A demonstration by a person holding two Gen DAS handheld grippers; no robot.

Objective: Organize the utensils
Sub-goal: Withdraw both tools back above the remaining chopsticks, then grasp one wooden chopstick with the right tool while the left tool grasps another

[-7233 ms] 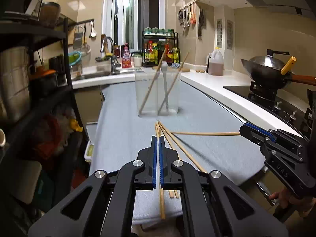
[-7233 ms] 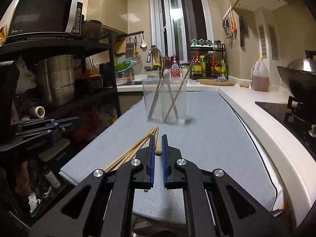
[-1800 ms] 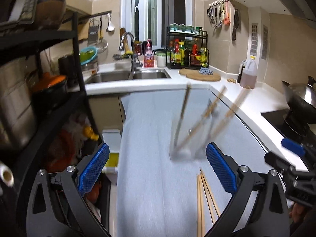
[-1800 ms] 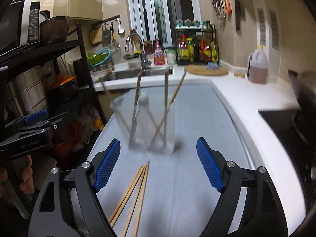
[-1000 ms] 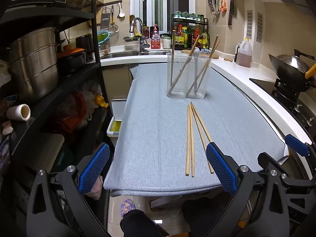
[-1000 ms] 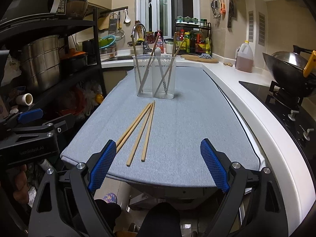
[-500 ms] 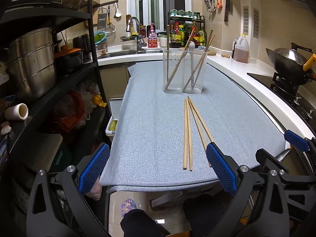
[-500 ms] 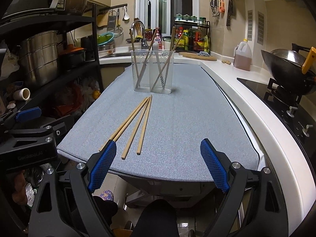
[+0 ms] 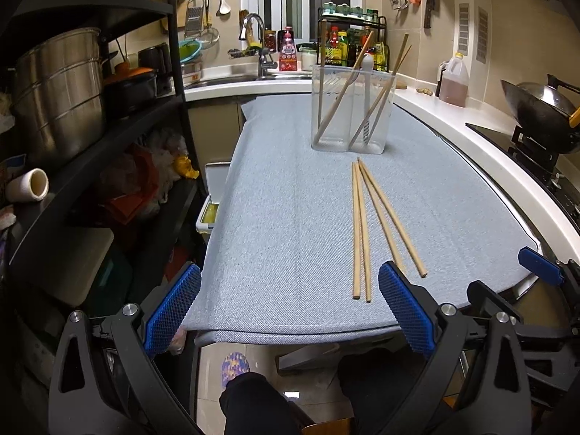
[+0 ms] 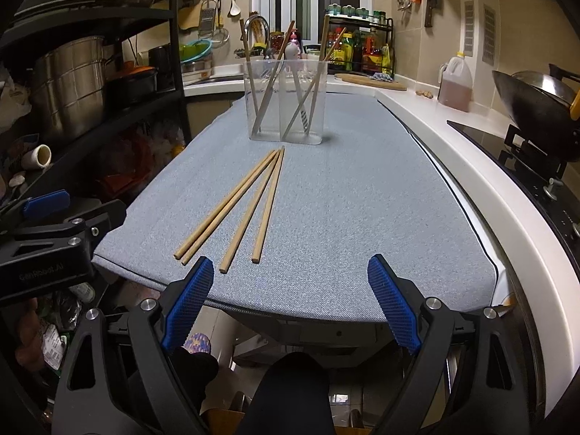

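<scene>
Since the view of seven seconds back, when both of your grippers were pinched shut over the chopsticks, your left gripper [image 9: 288,310] and right gripper [image 10: 286,302] now both stand wide apart with nothing between their blue ridged pads. Compared with a second ago, the table fills more of each view and its near edge sits closer to the fingertips. Four loose wooden chopsticks [image 9: 373,224] lie on the grey woven table cover [image 9: 290,217], fanned slightly, their far tips nearly meeting just short of the clear plastic two-part utensil holder [image 9: 349,108]. That holder stands upright at the far middle of the cover and holds several wooden chopsticks and a white spoon [image 9: 367,69], all leaning. In the left view the chopsticks' near ends lie just beside your right pad; in the right view they [image 10: 246,206] lie just beyond your left pad. The cover's near edge hangs over the table front right at your fingertips. To your left, a black metal shelf rack [image 9: 145,116] stands close to the table's side. To your right, a white countertop [image 10: 489,159] runs along the cover's edge, with a dark wok [image 10: 536,98] beyond. The cover's centre and right half lie open.
</scene>
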